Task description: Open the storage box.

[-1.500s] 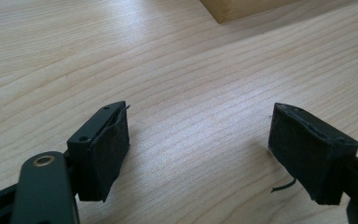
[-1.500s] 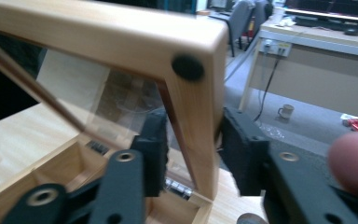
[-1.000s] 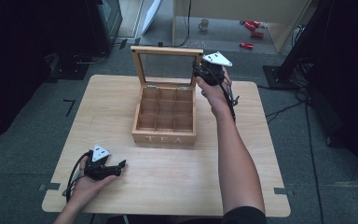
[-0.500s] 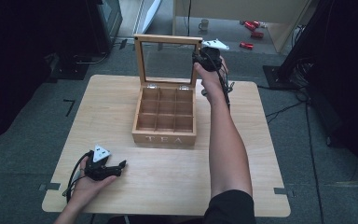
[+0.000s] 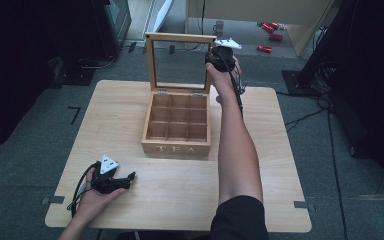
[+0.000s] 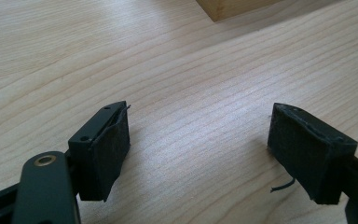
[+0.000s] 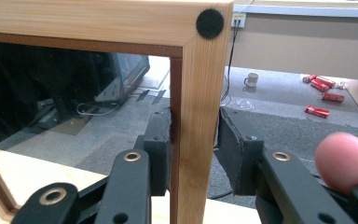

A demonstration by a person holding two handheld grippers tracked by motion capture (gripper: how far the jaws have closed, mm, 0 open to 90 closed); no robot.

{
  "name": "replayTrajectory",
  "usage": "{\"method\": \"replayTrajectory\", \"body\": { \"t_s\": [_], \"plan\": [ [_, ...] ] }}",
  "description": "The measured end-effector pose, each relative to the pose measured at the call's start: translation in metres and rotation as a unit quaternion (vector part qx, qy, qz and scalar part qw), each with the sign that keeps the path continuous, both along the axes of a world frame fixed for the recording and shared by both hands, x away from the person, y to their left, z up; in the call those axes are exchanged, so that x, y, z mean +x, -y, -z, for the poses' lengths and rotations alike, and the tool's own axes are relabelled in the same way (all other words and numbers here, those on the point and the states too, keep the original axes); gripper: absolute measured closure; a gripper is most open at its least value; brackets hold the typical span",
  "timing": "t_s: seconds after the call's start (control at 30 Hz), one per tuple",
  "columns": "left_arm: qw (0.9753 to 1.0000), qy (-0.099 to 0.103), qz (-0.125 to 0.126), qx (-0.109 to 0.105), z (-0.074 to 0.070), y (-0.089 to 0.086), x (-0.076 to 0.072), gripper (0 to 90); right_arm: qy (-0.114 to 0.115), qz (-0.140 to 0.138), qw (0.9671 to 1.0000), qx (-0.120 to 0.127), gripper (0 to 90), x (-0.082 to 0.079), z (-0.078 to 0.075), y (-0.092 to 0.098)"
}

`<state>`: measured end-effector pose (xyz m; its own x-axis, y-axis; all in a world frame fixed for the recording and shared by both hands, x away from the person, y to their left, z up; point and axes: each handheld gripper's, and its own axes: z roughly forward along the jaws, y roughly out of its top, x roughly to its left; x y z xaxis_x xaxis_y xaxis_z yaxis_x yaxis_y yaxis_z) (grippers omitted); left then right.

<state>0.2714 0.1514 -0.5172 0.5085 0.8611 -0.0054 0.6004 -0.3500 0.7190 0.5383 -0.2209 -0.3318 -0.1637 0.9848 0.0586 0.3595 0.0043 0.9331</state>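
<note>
Raised further than a second ago, the glass-paned lid [image 5: 181, 60] of the tea box [image 5: 177, 122] now stands upright behind its nine bare compartments. That box sits mid-table [image 5: 260, 165]. At the lid's right frame post [image 7: 196, 121], the right gripper [image 5: 219, 54] brackets the wood narrowly; its own view shows the left pad touching, a sliver of gap at the other. Near the box's front-left, the left gripper [image 6: 198, 149] rests wide open on the table.
</note>
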Motion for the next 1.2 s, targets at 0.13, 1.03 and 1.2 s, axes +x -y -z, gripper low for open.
{"method": "replayTrajectory", "body": {
  "t_s": [0.13, 1.03, 1.2],
  "plan": [
    [1.0000, 0.000, 0.000, 0.000, 0.000, 0.000, 0.000, 21.3, 0.000, 0.008, 1.0000, -0.005, 74.0, 0.003, 0.003, -0.001],
    [1.0000, 0.000, -0.001, -0.001, 0.000, 0.000, 0.000, 21.6, -0.037, -0.001, 0.9991, -0.021, 62.7, 0.016, 0.040, -0.010],
    [1.0000, 0.001, 0.000, 0.002, 0.000, 0.001, 0.000, 21.6, -0.038, -0.021, 0.9990, -0.007, 45.6, 0.003, 0.040, -0.010]
  ]
}}
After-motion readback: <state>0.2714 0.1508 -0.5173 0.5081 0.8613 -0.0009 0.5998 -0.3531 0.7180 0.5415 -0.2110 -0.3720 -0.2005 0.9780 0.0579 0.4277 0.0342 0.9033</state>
